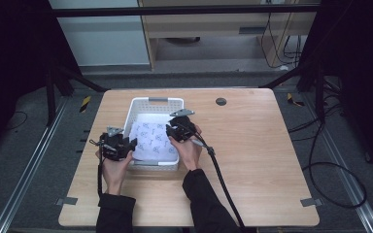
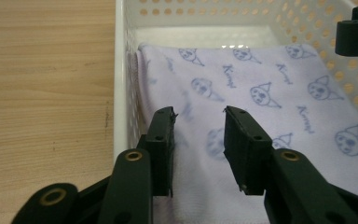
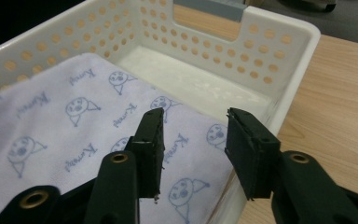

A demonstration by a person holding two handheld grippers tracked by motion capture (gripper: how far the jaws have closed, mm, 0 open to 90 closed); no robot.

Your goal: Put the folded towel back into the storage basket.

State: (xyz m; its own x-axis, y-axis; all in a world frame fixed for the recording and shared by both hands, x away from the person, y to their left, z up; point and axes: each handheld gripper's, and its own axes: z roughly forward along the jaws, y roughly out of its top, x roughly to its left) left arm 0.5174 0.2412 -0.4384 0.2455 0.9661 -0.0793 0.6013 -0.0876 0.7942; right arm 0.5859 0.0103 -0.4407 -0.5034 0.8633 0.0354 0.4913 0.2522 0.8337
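Lying in basket [image 2: 121, 70] – cloth [image 2: 261, 93] under both parted claws; untouched.

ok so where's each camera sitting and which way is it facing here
High view: above the person's side, looking forward and down on the table; both forearms, left gripper and right gripper show.
Left gripper view: rides on the left gripper, looking along its open jaws into the white basket.
Right gripper view: rides on the right gripper, jaws open above the basket's wall.
All three share the printed cloth in the basket.
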